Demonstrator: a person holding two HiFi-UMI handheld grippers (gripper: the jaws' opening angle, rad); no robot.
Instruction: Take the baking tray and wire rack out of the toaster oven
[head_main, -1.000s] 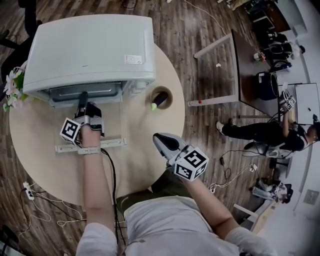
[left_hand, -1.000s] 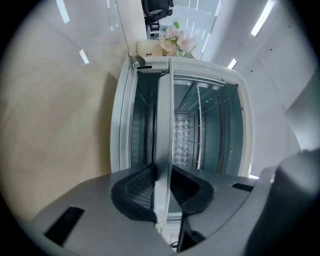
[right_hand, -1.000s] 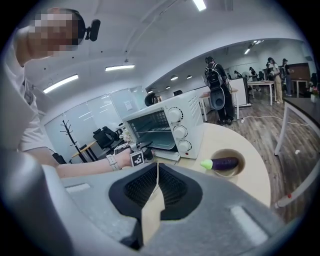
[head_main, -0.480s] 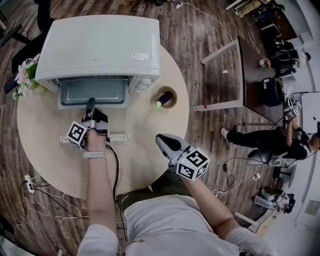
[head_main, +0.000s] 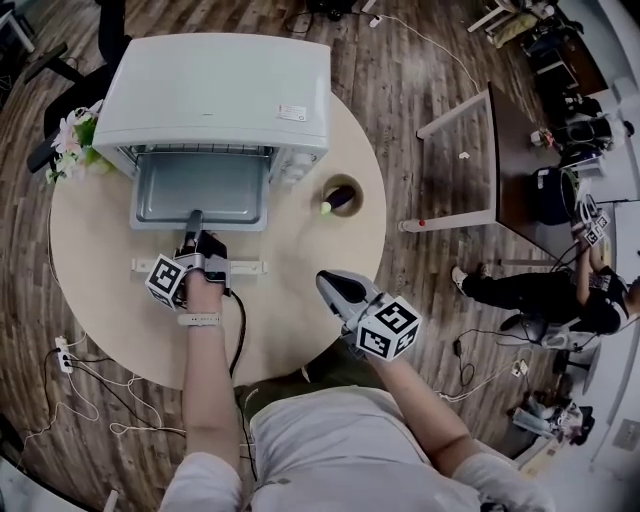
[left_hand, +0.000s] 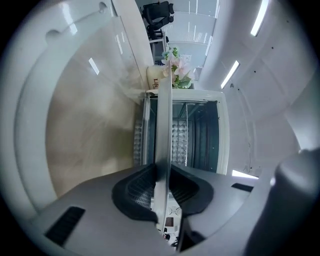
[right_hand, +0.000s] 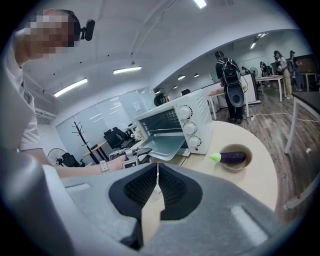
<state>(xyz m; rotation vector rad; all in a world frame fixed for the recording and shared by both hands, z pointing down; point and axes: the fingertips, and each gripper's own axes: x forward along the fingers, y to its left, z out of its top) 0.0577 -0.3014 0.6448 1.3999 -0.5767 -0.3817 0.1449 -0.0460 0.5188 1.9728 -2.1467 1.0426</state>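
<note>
**Tray half out of the oven, pinched in my left fingers**

My left gripper (head_main: 194, 217) is clenched on the front lip of the baking tray (head_main: 205, 188). In the left gripper view the tray runs edge-on straight up between my fingers (left_hand: 137, 187), both pads pressed flat against it. The tray sticks partly out of the mouth of the toaster oven (head_main: 222, 90), level above the surface (head_main: 300, 250), its back part under the oven's roof. I cannot pick out the wire rack for certain in the dark cavity.

My right gripper (head_main: 325, 282) hangs over the near edge of the surface, well apart from the oven, pads closed together with nothing between them.

Writing now: there's a small label (head_main: 293, 113) on the oven's top, too small to read. Three round knobs (right_hand: 189, 127) are stacked down the oven's front panel, markings unreadable. A cream pot (left_hand: 154, 80) beside the flowers (head_main: 68, 140) bears dark lettering I cannot make out.

The surface is round and pale wood. A white bar (head_main: 245, 267) lies across it under my left wrist, and a bowl (right_hand: 236, 166) with a purple aubergine (right_hand: 232, 157) sits just right of the oven. Around it is a wood-plank floor (head_main: 400, 80), a power strip (head_main: 60, 352) with cables at left, a dark table (head_main: 510, 150) on white legs at right, and a person (head_main: 530, 295) beyond it.
</note>
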